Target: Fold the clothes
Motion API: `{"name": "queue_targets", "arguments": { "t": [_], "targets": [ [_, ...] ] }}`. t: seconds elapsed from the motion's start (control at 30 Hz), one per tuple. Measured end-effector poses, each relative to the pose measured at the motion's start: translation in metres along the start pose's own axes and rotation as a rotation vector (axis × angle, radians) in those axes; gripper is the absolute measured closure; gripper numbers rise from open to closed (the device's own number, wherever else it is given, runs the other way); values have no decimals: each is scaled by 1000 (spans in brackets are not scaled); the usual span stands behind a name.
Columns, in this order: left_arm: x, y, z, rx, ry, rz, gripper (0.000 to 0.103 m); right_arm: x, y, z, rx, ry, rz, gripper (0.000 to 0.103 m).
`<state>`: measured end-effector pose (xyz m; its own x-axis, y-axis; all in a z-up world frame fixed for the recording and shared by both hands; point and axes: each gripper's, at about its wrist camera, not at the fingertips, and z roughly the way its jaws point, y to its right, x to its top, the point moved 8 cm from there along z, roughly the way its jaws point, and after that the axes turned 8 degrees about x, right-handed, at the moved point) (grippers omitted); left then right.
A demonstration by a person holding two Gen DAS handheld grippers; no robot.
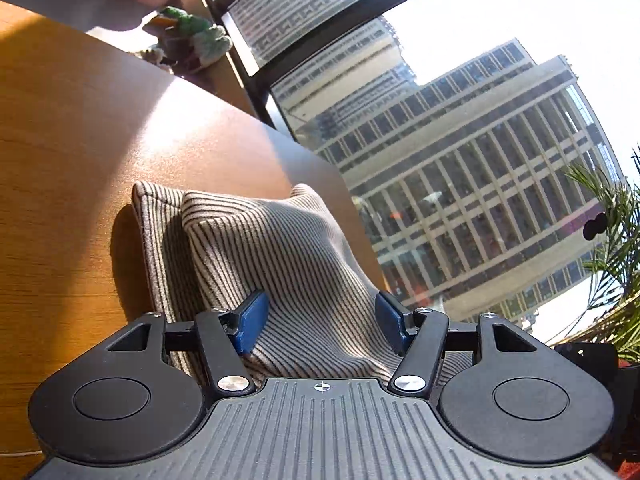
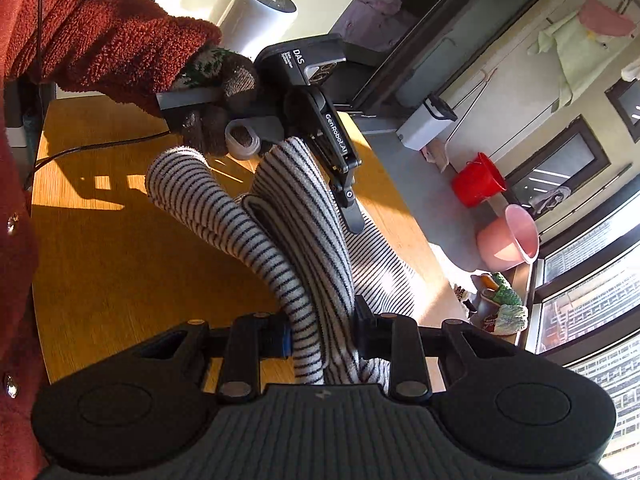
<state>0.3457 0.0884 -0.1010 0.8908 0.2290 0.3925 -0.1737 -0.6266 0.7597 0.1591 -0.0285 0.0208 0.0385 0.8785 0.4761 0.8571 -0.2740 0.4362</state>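
A black-and-white striped garment lies bunched on the wooden table. In the left wrist view my left gripper is open, its blue pads on either side of a raised fold of the cloth. In the right wrist view my right gripper is shut on a thick rolled bundle of the striped garment. The left gripper shows there too, held by a gloved hand, fingers down on the far part of the cloth.
The table edge runs close behind the garment, with a large window beyond. A pink bucket, a red bucket and a small figurine sit past the table's far side. A black cable crosses the table.
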Motion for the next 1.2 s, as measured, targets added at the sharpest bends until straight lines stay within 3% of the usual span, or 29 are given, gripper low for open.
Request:
{"name": "queue_targets", "arguments": {
  "t": [0.2,0.33,0.43,0.47,0.53,0.7,0.8,0.9,0.97,1.1,1.13,1.17,1.2],
  "targets": [
    [4,-21,4,-90,-33,-86,49,44,54,41,-48,59,-45,75],
    [3,-28,3,-97,-29,-117,56,39,78,107,45,41,11,74],
    [2,-32,-10,-33,2,-84,56,30,82,142,109,27,51,73],
    [5,-26,-20,14,33,-41,51,28,85,148,124,30,79,72],
    [7,-28,-45,104,105,40,19,23,93,158,171,31,151,69],
    [15,2,-90,84,245,152,17,11,126,163,247,96,399,53],
    [16,40,-91,166,317,328,17,3,134,155,195,123,445,47],
    [6,75,-64,333,350,577,22,-4,134,135,132,164,456,40],
    [2,84,-37,415,328,690,28,-7,134,120,101,192,460,36],
    [15,73,0,481,257,669,32,-26,141,73,-39,281,497,35],
    [17,66,3,491,248,647,32,-33,144,62,-76,302,521,42],
    [19,61,4,496,240,633,32,-41,149,58,-105,306,565,55],
    [22,56,4,498,231,622,32,-49,154,54,-134,310,609,60]
  ]
}}
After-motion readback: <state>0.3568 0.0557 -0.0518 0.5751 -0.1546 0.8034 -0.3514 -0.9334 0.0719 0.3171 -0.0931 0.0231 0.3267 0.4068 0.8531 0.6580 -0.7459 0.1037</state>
